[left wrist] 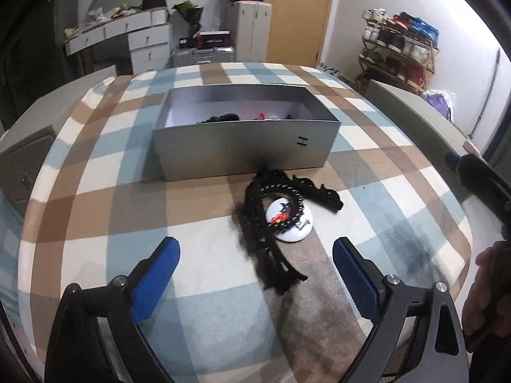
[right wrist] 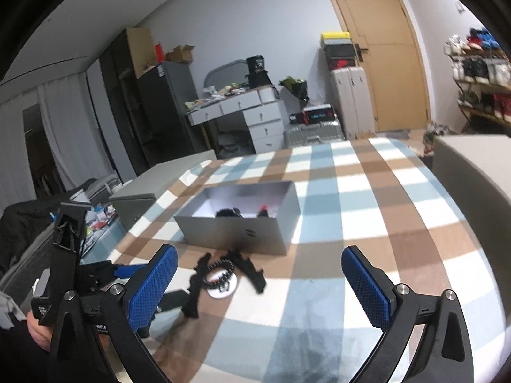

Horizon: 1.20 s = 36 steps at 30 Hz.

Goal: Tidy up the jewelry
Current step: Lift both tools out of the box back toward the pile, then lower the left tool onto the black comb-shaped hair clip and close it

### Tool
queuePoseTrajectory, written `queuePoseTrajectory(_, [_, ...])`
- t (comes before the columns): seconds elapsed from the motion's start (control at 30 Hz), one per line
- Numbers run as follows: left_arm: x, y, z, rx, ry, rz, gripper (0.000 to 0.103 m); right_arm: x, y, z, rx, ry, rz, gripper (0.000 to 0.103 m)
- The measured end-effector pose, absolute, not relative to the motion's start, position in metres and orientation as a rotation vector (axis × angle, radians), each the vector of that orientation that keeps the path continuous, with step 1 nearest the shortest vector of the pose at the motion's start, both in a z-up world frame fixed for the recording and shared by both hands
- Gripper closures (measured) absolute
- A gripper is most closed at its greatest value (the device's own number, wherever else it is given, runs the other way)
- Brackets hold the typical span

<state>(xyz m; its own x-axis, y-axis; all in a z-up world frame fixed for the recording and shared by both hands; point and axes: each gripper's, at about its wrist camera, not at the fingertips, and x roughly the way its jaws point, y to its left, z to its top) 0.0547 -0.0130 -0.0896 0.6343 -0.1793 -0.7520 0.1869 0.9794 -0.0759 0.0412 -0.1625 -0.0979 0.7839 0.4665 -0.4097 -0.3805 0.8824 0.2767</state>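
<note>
My left fingers (left wrist: 255,274) stand spread wide at the bottom of the left wrist view, blue pads apart and nothing between them pressed or held. Just beyond them, low and right of centre, lies the jewelry: a black studded strap (left wrist: 271,223) looped and kinked on the checked surface (left wrist: 95,191), draped partly across a small white round dish (left wrist: 292,223) with a red and black mark on it. One end of the strap trails down toward the gap between my pads without touching either.

Behind the strap, at the middle of that view, sits an open silver box (left wrist: 242,153), with dark items and something red on its pale floor.

My right fingers (right wrist: 260,287) are also as wide as they go, empty, at the bottom of the right wrist view. There the strap (right wrist: 194,287) and dish (right wrist: 222,289) lie just past my left pad, the box (right wrist: 236,233) behind them at centre. My other gripper (right wrist: 127,269) enters from the lower left.
</note>
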Motion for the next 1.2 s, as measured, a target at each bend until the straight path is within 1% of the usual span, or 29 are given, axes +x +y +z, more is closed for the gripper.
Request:
queuePoseTrajectory(0.33, [0.062, -0.026, -0.100, 0.074, 0.891, -0.260, 0.010, 0.043, -0.170, -0.117, 0.227, 0.541, 0.462, 0.000])
queuePoseTrajectory(0.4, [0.063, -0.026, -0.102, 0.070, 0.906, -0.267, 0.013, 0.042, -0.170, -0.118, 0.222, 0.540, 0.465, 0.000])
queuePoseTrajectory(0.43, [0.064, -0.026, -0.104, 0.069, 0.913, -0.264, 0.021, 0.042, -0.170, -0.118, 0.222, 0.540, 0.465, 0.000])
queuePoseTrajectory(0.47, [0.066, -0.025, -0.106, 0.070, 0.930, -0.258, 0.035, 0.042, -0.170, -0.118, 0.225, 0.541, 0.466, 0.000])
queuePoseTrajectory(0.53, [0.068, -0.023, -0.110, 0.058, 0.957, -0.261, 0.047, 0.043, -0.170, -0.118, 0.231, 0.543, 0.469, 0.000])
queuePoseTrajectory(0.6, [0.066, -0.023, -0.108, 0.064, 0.955, -0.258, 0.053, 0.042, -0.170, -0.118, 0.230, 0.542, 0.467, 0.000])
queuePoseTrajectory(0.63, [0.066, -0.024, -0.108, 0.069, 0.959, -0.261, 0.060, 0.043, -0.170, -0.118, 0.231, 0.543, 0.466, 0.000])
queuePoseTrajectory(0.67, [0.064, -0.024, -0.107, 0.077, 0.958, -0.258, 0.072, 0.043, -0.170, -0.119, 0.234, 0.544, 0.466, 0.000])
queuePoseTrajectory(0.73, [0.064, -0.022, -0.107, 0.085, 0.959, -0.250, 0.081, 0.044, -0.171, -0.119, 0.239, 0.549, 0.466, 0.000])
queuePoseTrajectory(0.87, [0.061, -0.015, -0.105, 0.058, 0.959, -0.259, 0.089, 0.043, -0.168, -0.118, 0.234, 0.552, 0.468, 0.000])
queuePoseTrajectory(1.2, [0.053, -0.001, -0.102, 0.036, 0.925, -0.256, 0.090, 0.046, -0.157, -0.117, 0.223, 0.585, 0.469, 0.000])
